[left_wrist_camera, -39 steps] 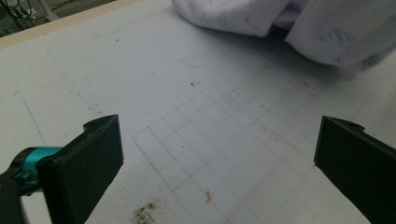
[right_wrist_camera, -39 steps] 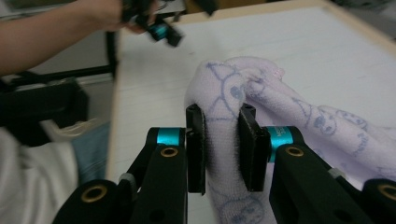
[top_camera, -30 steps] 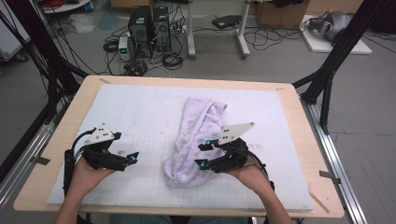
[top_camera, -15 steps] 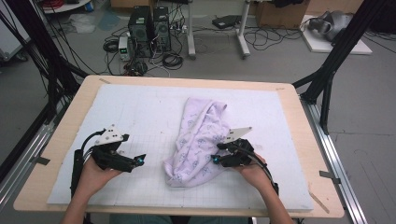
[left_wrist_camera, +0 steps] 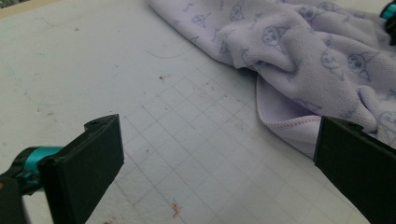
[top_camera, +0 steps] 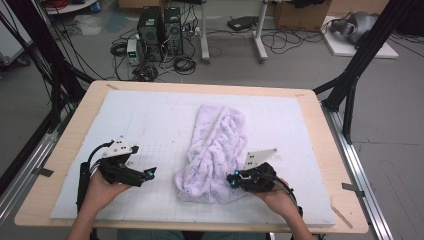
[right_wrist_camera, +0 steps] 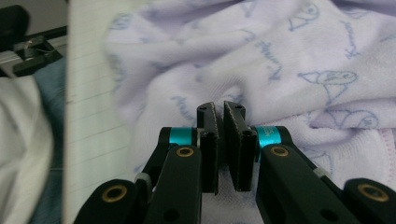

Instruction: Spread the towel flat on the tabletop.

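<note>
Lying on the worktop: a crumpled lilac towel printed with small blue figures sits near the middle of the white gridded mat, its long side running from the far middle toward the person's edge.
Towel, near end: the bunched near end lies between the two hand-held grippers, closer to the right one; in the left hand-held gripper view a hemmed edge folds under itself just above the mat.
Right hand-held gripper: held in the person's right hand at the towel's near right edge, pointing left into the cloth.
Right jaws: they have just been closing; in the right hand-held gripper view the two black pads stand almost together with a thin slit between them, their tips pressed into a fold of the towel. Whether cloth is truly pinched between the pads I cannot tell for sure, though the fabric puckers right at the tips.
Left hand-held gripper: held in the left hand on the mat left of the towel, apart from it, pointing right toward it.
Left jaws: wide apart, with bare grid between them and nothing held.
Worktop: a pale wooden board under the mat, its rim showing on all sides.
Behind the worktop: a grey floor with cables and a dark computer tower.
</note>
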